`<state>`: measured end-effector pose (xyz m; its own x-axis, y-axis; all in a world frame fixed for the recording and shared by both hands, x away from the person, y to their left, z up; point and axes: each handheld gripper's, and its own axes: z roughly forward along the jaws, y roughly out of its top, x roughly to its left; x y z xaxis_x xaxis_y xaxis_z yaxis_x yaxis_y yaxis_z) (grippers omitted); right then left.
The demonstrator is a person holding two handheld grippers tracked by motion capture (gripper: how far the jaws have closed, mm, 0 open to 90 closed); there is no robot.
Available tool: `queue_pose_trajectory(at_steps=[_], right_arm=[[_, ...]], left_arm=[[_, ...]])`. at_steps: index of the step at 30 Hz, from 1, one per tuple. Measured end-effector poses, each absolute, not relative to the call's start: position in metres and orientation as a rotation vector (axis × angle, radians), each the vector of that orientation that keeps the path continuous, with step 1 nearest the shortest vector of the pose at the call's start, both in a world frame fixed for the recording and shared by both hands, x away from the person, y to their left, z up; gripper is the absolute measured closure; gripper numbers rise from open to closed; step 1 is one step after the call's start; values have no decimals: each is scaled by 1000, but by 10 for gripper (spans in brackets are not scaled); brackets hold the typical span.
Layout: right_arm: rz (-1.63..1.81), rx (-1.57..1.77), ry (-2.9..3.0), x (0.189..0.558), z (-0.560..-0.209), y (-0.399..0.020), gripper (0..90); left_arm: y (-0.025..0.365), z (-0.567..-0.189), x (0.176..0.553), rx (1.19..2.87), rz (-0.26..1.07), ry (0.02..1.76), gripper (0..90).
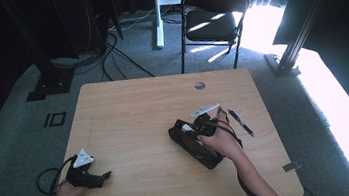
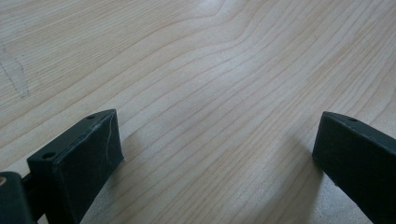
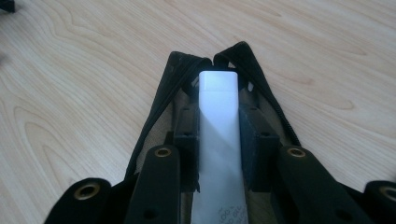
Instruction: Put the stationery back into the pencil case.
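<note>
The right hand-held gripper (image 3: 218, 135) pinches a flat white bar (image 3: 217, 121) between its pads, the bar's far end reaching into the open mouth of a black zip pouch (image 3: 187, 79) that lies on the desk (image 3: 84, 93). The step in hand looks like loading the pouch — sliding the bar in lengthwise. The next move probably calls for pushing the bar deeper along the pouch's axis, keeping it clear of the zipper edges on either side, and letting go only once it sits well inside.

The left hand-held gripper (image 1: 91, 174) rests near the desk's front left corner, well apart from the work, jaws spread with only bare wood between them.

The high view gives the layout — the black zip pouch (image 1: 192, 143) right of centre under the right hand (image 1: 223, 142), and a blue pen (image 1: 241, 122) just beside it. The right gripper view gives what the hand hides from above: the grip on the bar and the parted zipper.
</note>
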<state>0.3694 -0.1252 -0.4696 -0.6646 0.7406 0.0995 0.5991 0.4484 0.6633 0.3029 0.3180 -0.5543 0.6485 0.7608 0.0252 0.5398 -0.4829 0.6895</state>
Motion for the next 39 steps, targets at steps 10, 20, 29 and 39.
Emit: queue_pose_trajectory(at_steps=[10,20,29,39], right_arm=[[888,1177,2537,377,-487,-110,705],[787,1152,2594,379,-498,-97,705],[727,1170,2619,385,-506,-93,704],[703,1150,2663,387,-511,-90,655]], left_arm=[[318,-554,303,2207,435,1005,16],[318,-554,303,2207,435,1005,16],[318,-554,303,2207,435,1005,15],[318,-554,303,2207,434,1005,15]])
